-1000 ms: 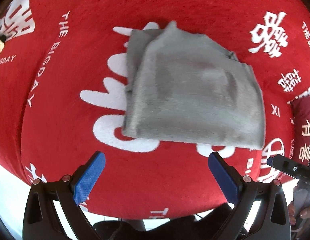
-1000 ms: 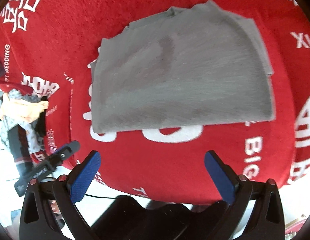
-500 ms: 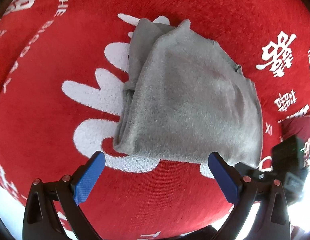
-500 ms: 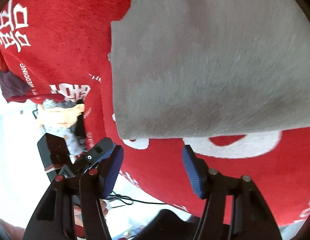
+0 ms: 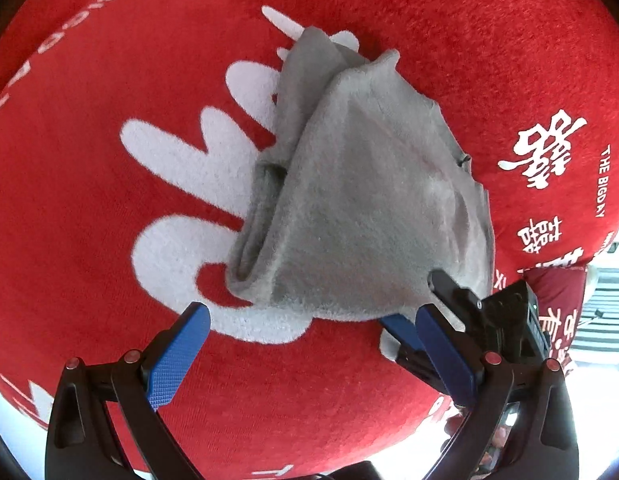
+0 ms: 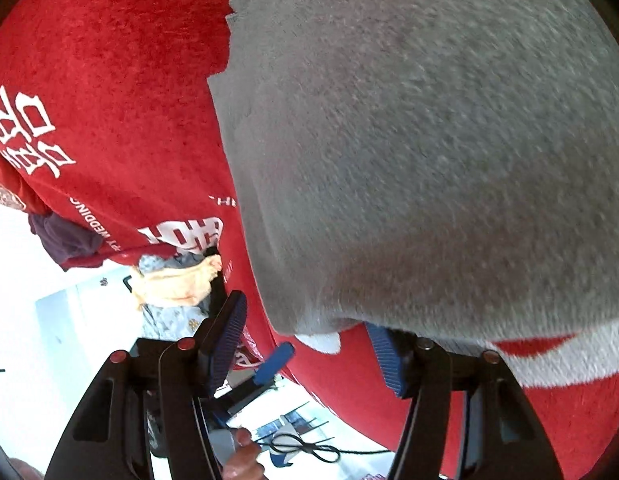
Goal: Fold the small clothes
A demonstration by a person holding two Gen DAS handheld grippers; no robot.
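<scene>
From my left wrist camera, the grey garment (image 5: 361, 208) lies folded in the middle of the frame on the red cloth (image 5: 89, 120) with white lettering. Its left edge shows stacked layers with an open fold, and its near edge runs across the lower middle, just above my fingers. My left gripper (image 5: 313, 356) is spread wide and holds nothing; its left finger (image 5: 175, 356) sits over a white letter just below the garment's near left corner, with bare red cloth all around it. At lower right, my right gripper (image 5: 429, 316) comes in at the garment's near right corner, one blue finger under the hem and a black part on top of it. Whether it is really gripping there I cannot tell from this view. The red cloth's edge curves along the bottom, with bright floor beyond it.

From my right wrist camera, the garment (image 6: 429, 140) fills the upper right, blurred and very close. Its near edge hangs over my right finger (image 6: 385, 360) and hides the tip, while the left finger (image 6: 225, 344) stands apart, off the garment's left edge. So the right gripper (image 6: 305, 340) is partly open, the hem lying between its fingers. The red cloth (image 6: 109, 100) lies free to the left, and its edge drops away at lower left, where a pile of other clothes (image 6: 173, 284) sits.
</scene>
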